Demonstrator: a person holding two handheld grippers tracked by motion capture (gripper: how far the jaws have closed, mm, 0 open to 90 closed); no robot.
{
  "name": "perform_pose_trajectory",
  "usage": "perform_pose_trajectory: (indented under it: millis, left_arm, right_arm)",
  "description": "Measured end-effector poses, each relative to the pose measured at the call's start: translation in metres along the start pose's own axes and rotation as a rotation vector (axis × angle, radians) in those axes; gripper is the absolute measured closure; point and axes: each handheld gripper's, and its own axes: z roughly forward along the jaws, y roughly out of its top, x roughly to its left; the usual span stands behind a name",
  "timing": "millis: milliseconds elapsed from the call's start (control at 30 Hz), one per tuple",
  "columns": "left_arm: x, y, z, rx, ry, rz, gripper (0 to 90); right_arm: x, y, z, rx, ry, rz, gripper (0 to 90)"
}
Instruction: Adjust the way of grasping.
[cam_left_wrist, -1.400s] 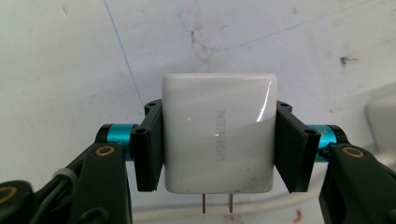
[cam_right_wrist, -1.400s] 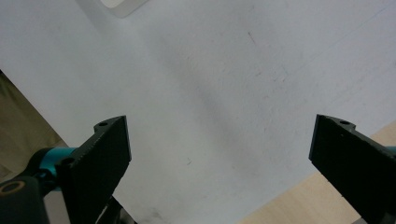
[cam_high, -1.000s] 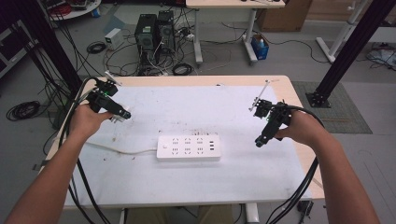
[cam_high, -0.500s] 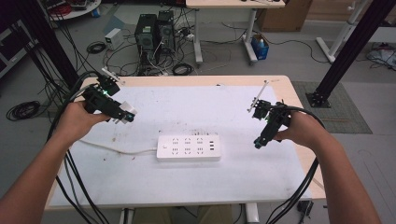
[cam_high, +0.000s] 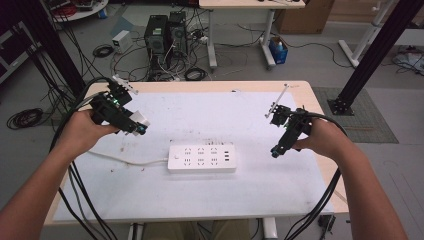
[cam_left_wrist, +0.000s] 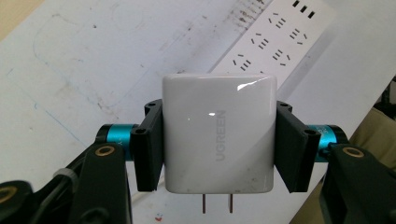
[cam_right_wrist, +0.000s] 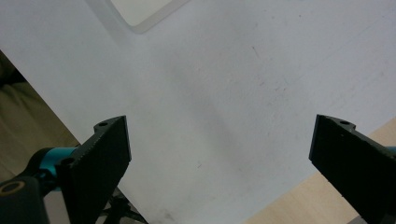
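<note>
Overall light: even and fairly bright across the worktop (cam_high: 260, 195), dimmer on the floor beyond it.
Shadows: soft; a faint one lies under the power strip (cam_high: 201, 158) and under each forearm.
Glare: a white highlight streaks the top edge of the white charger (cam_left_wrist: 217, 135) in the left gripper view, with a small bright spot near its middle.
Focus: the charger's lettering reads sharp; the black pads (cam_left_wrist: 148, 144) of the left claw (cam_left_wrist: 217, 154) are crisp, the worktop behind slightly soft.
Right gripper view: the right claw (cam_right_wrist: 219, 154) looks dark and a little blurred; the surface behind is flat, grey and low in contrast.
High view: grainy, fine detail smeared.
</note>
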Motion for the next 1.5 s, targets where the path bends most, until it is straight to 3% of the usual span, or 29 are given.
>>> perform_pose_trajectory:
  millis: [300, 333, 500, 533, 633, 667, 767, 800, 1033, 1067, 1133, 1167, 1200, 1267, 1300, 1333, 1433, 1500]
  left_arm:
    - [-0.008, 0.006, -0.005, -0.007, -0.034, 0.058, 42.7]
    - [-0.011, 0.007, -0.004, -0.011, -0.042, 0.082, 42.7]
    - [-0.018, 0.011, -0.001, -0.006, -0.073, 0.122, 42.6]
    - [-0.022, 0.013, 0.0, -0.01, -0.083, 0.139, 42.6]
    - [-0.023, 0.014, 0.001, -0.009, -0.09, 0.15, 42.6]
    - [-0.028, 0.018, 0.003, -0.003, -0.108, 0.185, 42.6]
    - [-0.033, 0.02, 0.005, 0.004, -0.122, 0.207, 42.6]
    - [-0.038, 0.021, 0.009, 0.011, -0.133, 0.234, 42.6]
    - [-0.046, 0.023, 0.016, 0.001, -0.161, 0.275, 42.6]
    - [-0.048, 0.024, 0.019, -0.007, -0.176, 0.291, 42.6]
    - [-0.051, 0.026, 0.023, -0.005, -0.182, 0.332, 42.7]
    - [-0.051, 0.026, 0.023, -0.005, -0.182, 0.332, 42.6]
    - [-0.053, 0.025, 0.026, -0.019, -0.192, 0.335, 42.7]
    - [-0.056, 0.025, 0.03, -0.029, -0.202, 0.357, 42.7]
    - [-0.057, 0.025, 0.033, -0.033, -0.209, 0.36, 42.6]
    - [-0.058, 0.026, 0.036, -0.038, -0.214, 0.359, 42.6]
    - [-0.06, 0.027, 0.044, -0.035, -0.218, 0.384, 42.6]
    - [-0.062, 0.027, 0.047, -0.039, -0.222, 0.383, 42.6]
  right_arm:
    - [0.0, -0.002, -0.005, -0.028, -0.003, 0.04, 4.8]
    - [0.0, -0.001, -0.006, -0.035, -0.007, 0.05, 4.8]
    - [0.002, -0.001, -0.006, -0.075, 0.019, 0.074, 4.8]
    - [0.003, 0.0, -0.005, -0.085, 0.027, 0.105, 4.8]
    - [0.003, 0.001, -0.005, -0.09, 0.033, 0.099, 4.8]
    - [0.007, 0.002, -0.004, -0.107, 0.051, 0.117, 4.9]
    - [0.007, 0.003, -0.003, -0.121, 0.059, 0.125, 4.8]
    - [0.006, 0.004, -0.001, -0.134, 0.066, 0.138, 4.8]
    - [0.007, 0.003, 0.003, -0.156, 0.094, 0.176, 4.8]
    - [0.008, 0.003, 0.003, -0.164, 0.103, 0.189, 4.8]
    - [0.011, 0.0, 0.008, -0.242, 0.168, 0.23, 4.9]
    - [0.011, 0.0, 0.008, -0.242, 0.168, 0.23, 4.9]
    - [0.012, -0.003, 0.011, -0.277, 0.201, 0.268, 4.9]
    - [0.013, -0.004, 0.012, -0.296, 0.218, 0.284, 4.8]
    - [0.013, -0.007, 0.015, -0.33, 0.252, 0.313, 4.9]
    - [0.013, -0.007, 0.015, -0.33, 0.252, 0.313, 4.9]
    - [0.015, -0.011, 0.022, -0.37, 0.335, 0.379, 4.8]
    - [0.015, -0.011, 0.022, -0.37, 0.335, 0.379, 4.8]
